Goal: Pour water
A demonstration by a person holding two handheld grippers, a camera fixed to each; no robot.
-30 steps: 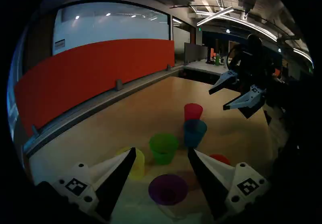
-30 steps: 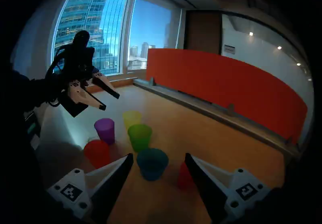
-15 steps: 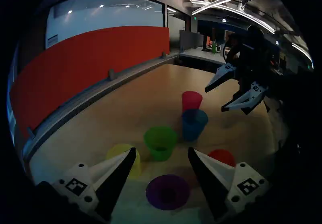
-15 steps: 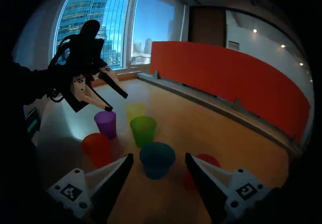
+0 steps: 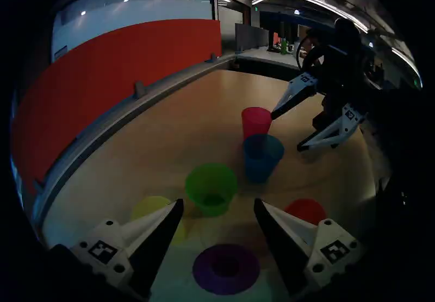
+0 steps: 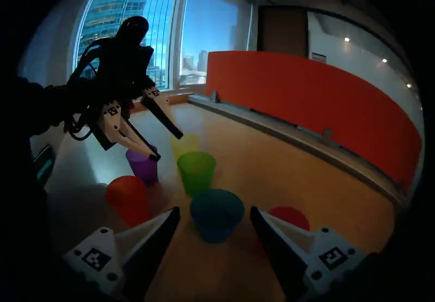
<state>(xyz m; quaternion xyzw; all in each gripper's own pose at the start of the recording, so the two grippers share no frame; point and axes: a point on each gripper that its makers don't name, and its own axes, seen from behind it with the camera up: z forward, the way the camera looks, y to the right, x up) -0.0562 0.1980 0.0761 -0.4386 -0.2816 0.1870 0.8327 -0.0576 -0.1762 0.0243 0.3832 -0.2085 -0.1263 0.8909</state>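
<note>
On the wooden worktop (image 5: pixel 179 123), six plastic cups stand upright in a loose cluster. In the left gripper view, the purple cup (image 5: pixel 225 268) sits lowest, in the gap between the fingers of my left hand-held gripper (image 5: pixel 217 201). Those fingers are spread wide and have hold of nothing, and I look almost straight down into the cup's mouth. Just past the fingertips stands the green cup (image 5: pixel 211 189). The yellow cup (image 5: pixel 149 209) is partly behind one finger, and the red cup (image 5: pixel 305 211) is beside the other. Farther out are the blue cup (image 5: pixel 262 157) and, close behind it, the pink cup (image 5: pixel 256 121).

In the right gripper view, the blue cup sits just ahead of my right hand-held gripper (image 6: pixel 214 209), centred on the gap between its fingers. This one is also wide apart and empty. The pink cup is half hidden behind one of its fingers. From here I see the left hand-held gripper tilted downward. One fingertip is at the purple cup's rim and the other is over the yellow cup. I cannot tell whether either one touches.

Black-and-white square markers (image 5: pixel 103 251) sit on the finger bases. A small sign (image 6: pixel 318 57) hangs above the orange partition (image 6: pixel 304 101); its writing is too small to read.
</note>
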